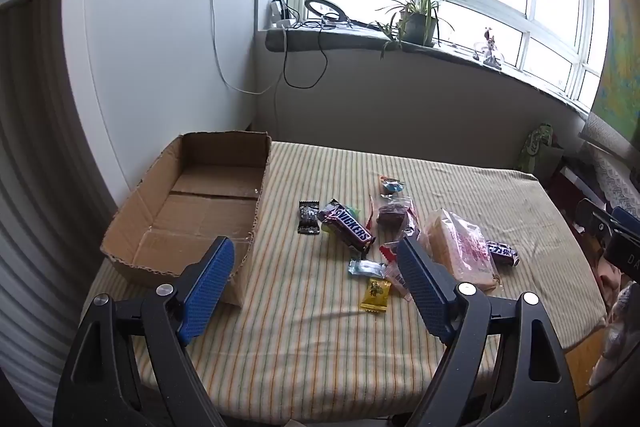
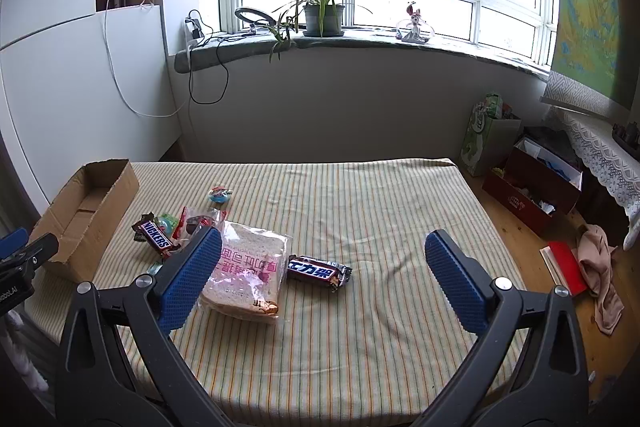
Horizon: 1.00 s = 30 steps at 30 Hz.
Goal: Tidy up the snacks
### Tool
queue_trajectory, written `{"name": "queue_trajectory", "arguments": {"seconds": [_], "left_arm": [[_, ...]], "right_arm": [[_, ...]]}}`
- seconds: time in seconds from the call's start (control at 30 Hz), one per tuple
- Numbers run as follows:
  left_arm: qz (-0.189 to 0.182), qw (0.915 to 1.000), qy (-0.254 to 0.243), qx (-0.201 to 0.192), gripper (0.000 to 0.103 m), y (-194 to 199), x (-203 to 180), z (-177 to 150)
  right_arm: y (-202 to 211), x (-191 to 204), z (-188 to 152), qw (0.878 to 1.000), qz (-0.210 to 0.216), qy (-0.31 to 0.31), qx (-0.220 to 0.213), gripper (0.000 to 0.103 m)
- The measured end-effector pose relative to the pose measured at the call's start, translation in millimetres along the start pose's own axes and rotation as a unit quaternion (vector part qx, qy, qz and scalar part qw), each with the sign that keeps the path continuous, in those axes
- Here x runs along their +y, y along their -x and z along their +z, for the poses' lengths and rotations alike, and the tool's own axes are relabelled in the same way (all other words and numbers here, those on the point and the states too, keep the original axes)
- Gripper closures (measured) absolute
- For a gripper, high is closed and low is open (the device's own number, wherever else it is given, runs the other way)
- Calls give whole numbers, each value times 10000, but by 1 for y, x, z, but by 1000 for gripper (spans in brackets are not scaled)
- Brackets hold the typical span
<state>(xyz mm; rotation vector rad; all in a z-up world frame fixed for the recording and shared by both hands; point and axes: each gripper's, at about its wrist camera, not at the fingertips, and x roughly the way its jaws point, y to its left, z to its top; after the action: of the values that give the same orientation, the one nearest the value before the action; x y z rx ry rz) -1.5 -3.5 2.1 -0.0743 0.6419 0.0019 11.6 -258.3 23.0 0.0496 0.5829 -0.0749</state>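
We see matt corrugated cardboard box [image 1: 192,211], torn edges; striped woven cloth [image 2: 360,195] over tabletop; glossy Snickers [image 1: 347,230] wrapper; clear crinkly plastic bread bag [image 2: 244,267]; dimpled blue pads [image 2: 191,277].

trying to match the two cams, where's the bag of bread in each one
Left wrist view: the bread bag lies right of centre, just behind the right fingertip, at the right end of the snack pile.
Right wrist view: the bread bag lies left of centre, partly behind the left finger.
Shared landmark: the cardboard box, on the left of the striped cloth in both views.
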Motion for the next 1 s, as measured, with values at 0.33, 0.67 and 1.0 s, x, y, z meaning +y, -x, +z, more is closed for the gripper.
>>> {"name": "queue_trajectory", "arguments": {"seconds": [0.33,0.67,1.0], "left_arm": [[-3,10000,-4,15,19,-1,1,2],[-42,10000,-33,34,19,-2,-2,1],[-66,10000,-43,41,19,-4,-3,3]], "right_arm": [[0,-1,0,10000,12,3,0,0],[-2,0,1,10000,24,3,22,0],[-5,1,1,10000,40,-8,48,0]]}}
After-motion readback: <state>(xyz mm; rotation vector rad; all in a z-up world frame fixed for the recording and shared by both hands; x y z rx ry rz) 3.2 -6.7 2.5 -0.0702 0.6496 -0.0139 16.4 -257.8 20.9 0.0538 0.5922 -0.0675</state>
